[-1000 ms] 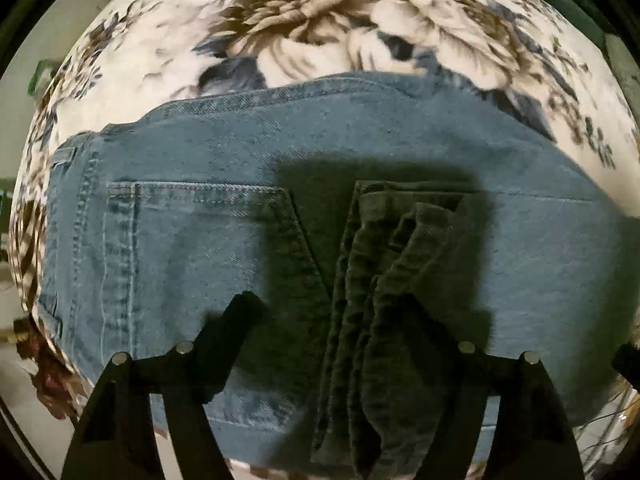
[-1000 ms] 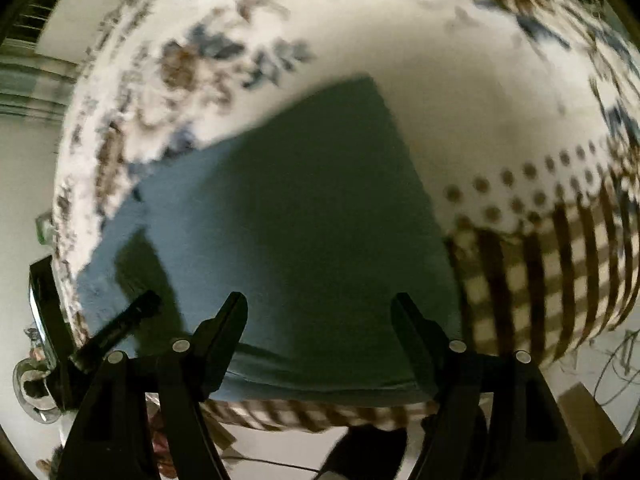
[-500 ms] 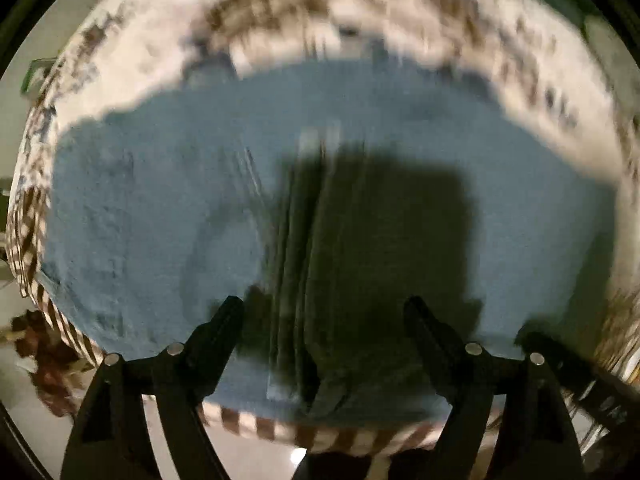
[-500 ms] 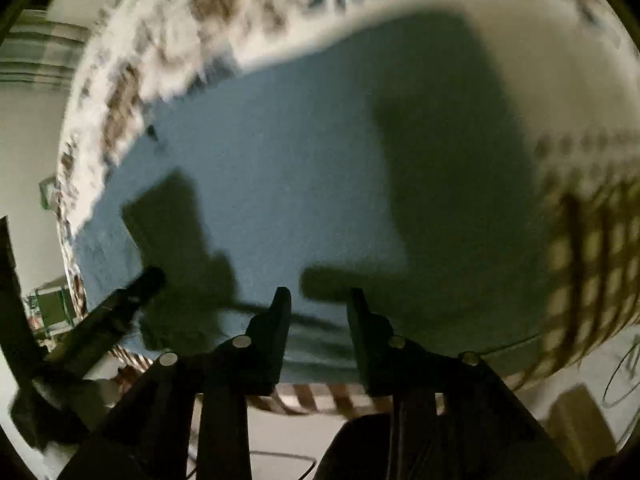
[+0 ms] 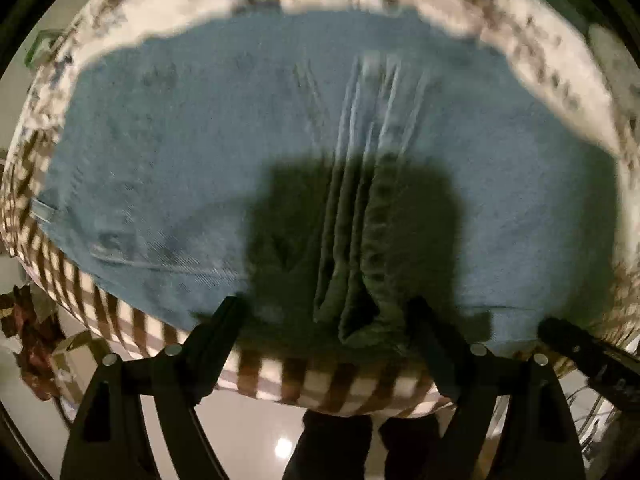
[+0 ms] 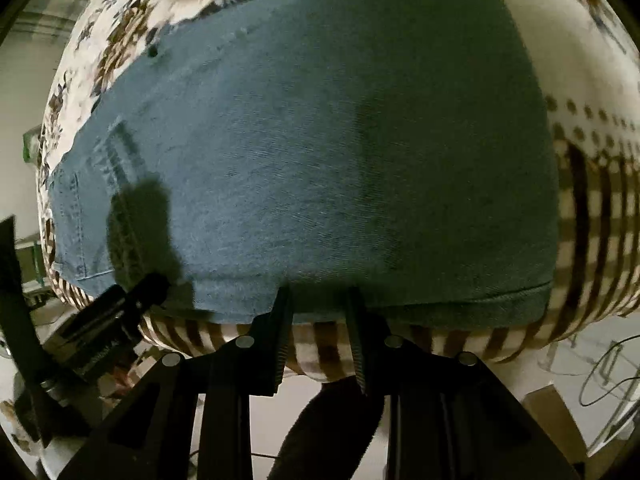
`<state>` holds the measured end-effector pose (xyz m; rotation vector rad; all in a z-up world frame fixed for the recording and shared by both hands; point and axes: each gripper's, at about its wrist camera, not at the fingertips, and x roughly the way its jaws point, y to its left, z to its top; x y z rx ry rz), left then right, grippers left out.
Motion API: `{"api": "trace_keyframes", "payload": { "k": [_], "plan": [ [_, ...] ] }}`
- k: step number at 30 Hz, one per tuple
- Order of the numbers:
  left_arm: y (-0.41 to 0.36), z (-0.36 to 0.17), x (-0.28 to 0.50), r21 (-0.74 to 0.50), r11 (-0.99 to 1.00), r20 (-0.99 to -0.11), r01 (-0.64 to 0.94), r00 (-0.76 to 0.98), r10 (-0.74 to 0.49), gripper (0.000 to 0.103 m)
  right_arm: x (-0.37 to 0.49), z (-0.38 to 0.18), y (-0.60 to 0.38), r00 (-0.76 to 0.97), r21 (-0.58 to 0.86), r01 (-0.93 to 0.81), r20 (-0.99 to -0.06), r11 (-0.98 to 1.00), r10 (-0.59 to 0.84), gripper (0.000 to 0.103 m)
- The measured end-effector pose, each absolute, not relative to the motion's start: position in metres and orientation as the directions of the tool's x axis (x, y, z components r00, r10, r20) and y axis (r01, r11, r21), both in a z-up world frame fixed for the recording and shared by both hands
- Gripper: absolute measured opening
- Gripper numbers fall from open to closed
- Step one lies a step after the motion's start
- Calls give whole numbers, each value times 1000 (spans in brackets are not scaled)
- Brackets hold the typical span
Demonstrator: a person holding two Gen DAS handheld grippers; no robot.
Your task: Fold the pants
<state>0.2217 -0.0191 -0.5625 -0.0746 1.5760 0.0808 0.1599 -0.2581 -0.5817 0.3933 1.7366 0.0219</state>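
1. From the left wrist view, we see the blue jeans [image 5: 168, 168] folded flat on the floral bedspread [image 5: 560, 80]. Our left gripper [image 5: 324, 312] points straight down over their near edge; its jaws are spreading wider and empty, a bunched ridge of denim lying below the gap.
2. From the right wrist view, our right gripper [image 6: 318, 300] tilts steeply down at the jeans' near hem [image 6: 500, 300]. Its jaws, narrow, are opening; nothing is pinched.

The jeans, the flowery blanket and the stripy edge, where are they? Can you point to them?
jeans [image 6: 320, 160], right wrist view, on the flat blue denim in the middle.
flowery blanket [image 6: 132, 20], right wrist view, on a brown flower above the jeans.
stripy edge [image 5: 320, 384], left wrist view, on the brown and white stripes below the jeans.
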Motion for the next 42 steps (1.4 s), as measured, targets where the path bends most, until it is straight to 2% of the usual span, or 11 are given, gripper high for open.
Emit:
{"api": "trace_keyframes", "payload": {
  "k": [3,6,13,18,25,28,29,33,38,40,42],
  "plan": [
    [6,-526,224,-69,974,-993,-218,111,-46,85,165,-560,-264,-82,240,271,-959,932,271,62],
    [58,-506,209,-125,916,-980,-381,192,-54,85,169,-548,-273,-36,276,298,-953,914,300,78],
    [192,-548,157,-336,576,-935,-745,337,-109,81,179,-563,-263,-78,225,275,-964,935,255,79],
    [225,-572,163,-446,463,-889,-766,438,-132,78,187,-585,-241,-105,202,265,-966,943,236,79],
    [238,-605,180,-429,439,-901,-789,404,-154,77,194,-595,-207,-126,195,230,-966,954,227,79],
    [236,-589,180,-429,472,-895,-770,434,-107,34,198,-592,-199,-119,197,214,-967,957,226,79],
    [234,-581,181,-427,501,-890,-753,447,-87,27,200,-591,-197,-114,195,210,-968,958,222,79],
    [215,-554,185,-462,597,-836,-656,547,-46,26,206,-590,-196,-100,190,201,-972,961,213,79],
    [242,-611,198,-531,423,-840,-734,522,-149,43,215,-602,-196,-97,134,198,-983,971,156,82],
    [241,-608,200,-532,439,-836,-725,533,-132,38,217,-606,-197,-107,90,198,-988,976,113,93],
    [231,-591,203,-506,522,-833,-687,546,-89,29,218,-608,-198,-102,58,190,-992,980,79,95]
  ]
}}
